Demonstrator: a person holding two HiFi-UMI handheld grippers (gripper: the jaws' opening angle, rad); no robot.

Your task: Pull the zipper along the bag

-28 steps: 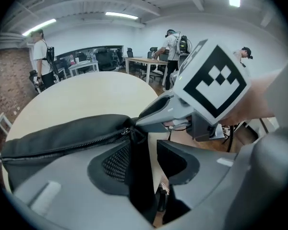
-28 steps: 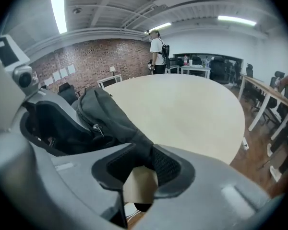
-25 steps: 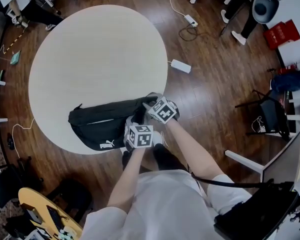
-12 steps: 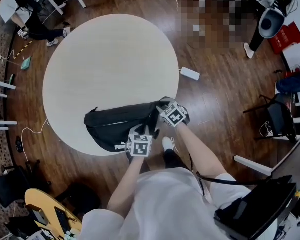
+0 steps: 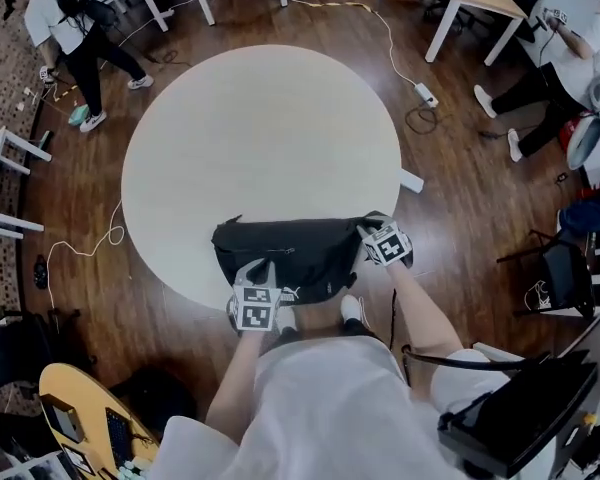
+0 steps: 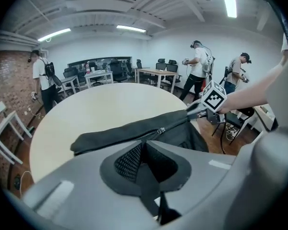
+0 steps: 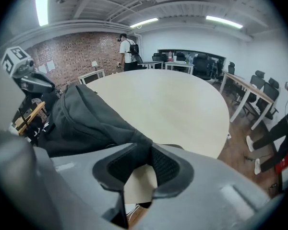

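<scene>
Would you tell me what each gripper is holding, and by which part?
The right gripper pinches the black bag by the fabric at its end; the left gripper is shut on what looks like the zipper pull.

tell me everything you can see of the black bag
The bag is black, soft fabric, long and slumped, lying lengthwise at the near edge of the round pale table. A zipper with a small metal slider runs along its top ridge. The right tongs are shut on its right end; the left tongs are shut on fabric at its near side. Nothing else touches it.
</scene>
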